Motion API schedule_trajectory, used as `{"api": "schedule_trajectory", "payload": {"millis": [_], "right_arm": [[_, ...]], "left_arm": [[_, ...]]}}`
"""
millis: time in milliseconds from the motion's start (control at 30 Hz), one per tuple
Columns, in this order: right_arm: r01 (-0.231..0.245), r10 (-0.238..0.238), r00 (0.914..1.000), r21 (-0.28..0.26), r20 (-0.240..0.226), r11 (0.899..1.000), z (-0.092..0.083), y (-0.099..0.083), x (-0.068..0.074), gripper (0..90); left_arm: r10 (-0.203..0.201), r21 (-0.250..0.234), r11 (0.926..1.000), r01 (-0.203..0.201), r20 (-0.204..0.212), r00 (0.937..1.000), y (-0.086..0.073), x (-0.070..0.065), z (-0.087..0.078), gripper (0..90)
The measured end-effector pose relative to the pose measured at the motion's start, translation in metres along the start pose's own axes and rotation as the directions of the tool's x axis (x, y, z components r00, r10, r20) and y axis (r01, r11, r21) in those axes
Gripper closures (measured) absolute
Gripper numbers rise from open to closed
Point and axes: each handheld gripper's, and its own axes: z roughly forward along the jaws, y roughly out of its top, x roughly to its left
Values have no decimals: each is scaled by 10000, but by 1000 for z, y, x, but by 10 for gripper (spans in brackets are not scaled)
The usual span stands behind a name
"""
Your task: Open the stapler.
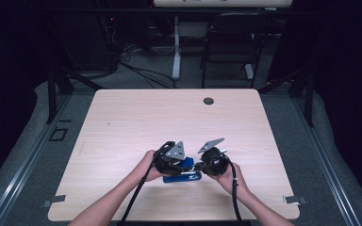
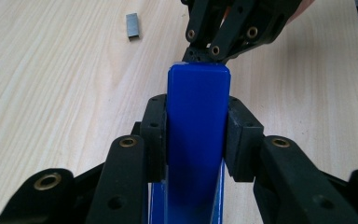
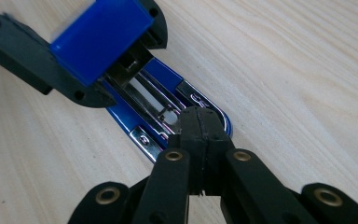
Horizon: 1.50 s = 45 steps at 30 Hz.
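1. My left tongs (image 2: pixel 196 140) are matt black plastic with a faintly grainy look, and brass-coloured rivets shine in the arms.
2. The stapler (image 2: pixel 196 135) between them has a glossy, smooth blue plastic lid.
3. Its opened inside is bright chromed metal (image 3: pixel 168 109), mirror-like along the rails.
4. My right tongs (image 3: pixel 199 135) carry pads that look like dull, slightly rough rubber.
5. The counter (image 2: pixel 51 93) is pale wood-grain laminate, smooth with a soft sheen.
6. The small staple block (image 2: pixel 132 25) on it looks like dull grey metal.

Black gripper (image 1: pixel 188 165) bodies, brass rivets, grey tri plates, black cables.
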Motion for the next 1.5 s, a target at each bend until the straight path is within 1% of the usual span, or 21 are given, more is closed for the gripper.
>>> {"api": "schedule_trajectory", "payload": {"millis": [100, 167, 267, 333, 433, 467, 500, 600, 733, 800, 867, 967, 1033, 1067, 1100, 1133, 1233, 1333, 1400, 1500], "right_arm": [[-105, 104, 9998, 44, 184, 9999, 2, -1, 2, 900], [-239, 245, 9991, -164, 340, 9996, 3, -2, 4, 900], [-340, 350, 9974, -158, 627, 9993, 3, -2, 7, 900], [-613, 636, 9955, -334, 708, 9976, 4, -3, 8, 900], [-702, 735, 9924, -364, 987, 9969, 4, -4, 11, 900], [-703, 738, 9917, -366, 1056, 9969, 4, -4, 12, 900], [-758, 798, 9906, -404, 1108, 9963, 5, -5, 13, 900], [-888, 937, 9897, -493, 1084, 9948, 5, -5, 13, 900], [-952, 1006, 9889, -531, 1097, 9940, 5, -6, 13, 900], [-937, 990, 9886, -515, 1133, 9943, 5, -6, 14, 900], [-904, 957, 9888, -503, 1147, 9946, 5, -5, 14, 900], [-1020, 1061, 9888, -439, 1049, 9938, 5, -4, 13, 900], [-1099, 1154, 9874, -556, 1080, 9924, 6, -4, 14, 900], [-1010, 1052, 9880, -420, 1127, 9940, 5, -4, 14, 900], [-963, 1007, 9881, -431, 1158, 9944, 5, -4, 14, 900], [-960, 1005, 9881, -439, 1162, 9944, 6, -4, 14, 900], [-1014, 1058, 9880, -446, 1129, 9938, 6, -4, 14, 900], [-1023, 1068, 9877, -444, 1144, 9938, 6, -3, 15, 900], [-957, 989, 9878, -321, 1203, 9949, 5, -3, 14, 900], [-1017, 1046, 9881, -305, 1128, 9943, 6, -2, 14, 900]], "left_arm": [[-103, -64, 9999, 102, -109, 9999, 0, 0, 1, 656], [-141, -77, 9999, 140, -116, 9998, -1, 0, 1, 656], [-162, -61, 9999, 161, -198, 9997, -1, 0, 1, 655], [-217, -55, 9998, 216, -262, 9994, -1, 0, 1, 655], [-401, -61, 9992, 399, -429, 9983, -1, -2, 1, 652], [-401, -61, 9992, 399, -429, 9983, -1, -2, 1, 652], [-455, -43, 9990, 453, -547, 9975, 0, -3, 1, 651], [-464, -25, 9989, 463, -617, 9970, 0, -4, 1, 650], [-563, -62, 9984, 560, -643, 9963, -1, -4, -3, 650], [-554, -45, 9985, 553, -662, 9963, -1, -5, -5, 650], [-631, -81, 9980, 627, -682, 9957, -2, -5, -7, 650], [-672, -1, 9977, 673, -633, 9957, -1, -4, -10, 650], [-661, 38, 9978, 665, -648, 9957, -1, -4, -11, 651], [-679, 50, 9976, 684, -677, 9954, -1, -5, -12, 651], [-672, 27, 9977, 676, -721, 9951, -1, -5, -12, 651], [-654, 112, 9977, 662, -661, 9957, -1, -4, -13, 651], [-751, 175, 9969, 763, -623, 9952, 0, -4, -16, 651], [-748, 221, 9968, 763, -623, 9952, 0, -3, -17, 652], [-785, 239, 9965, 800, -574, 9953, -1, -3, -19, 652], [-741, 333, 9965, 761, -571, 9956, 0, -3, -20, 653]]}}
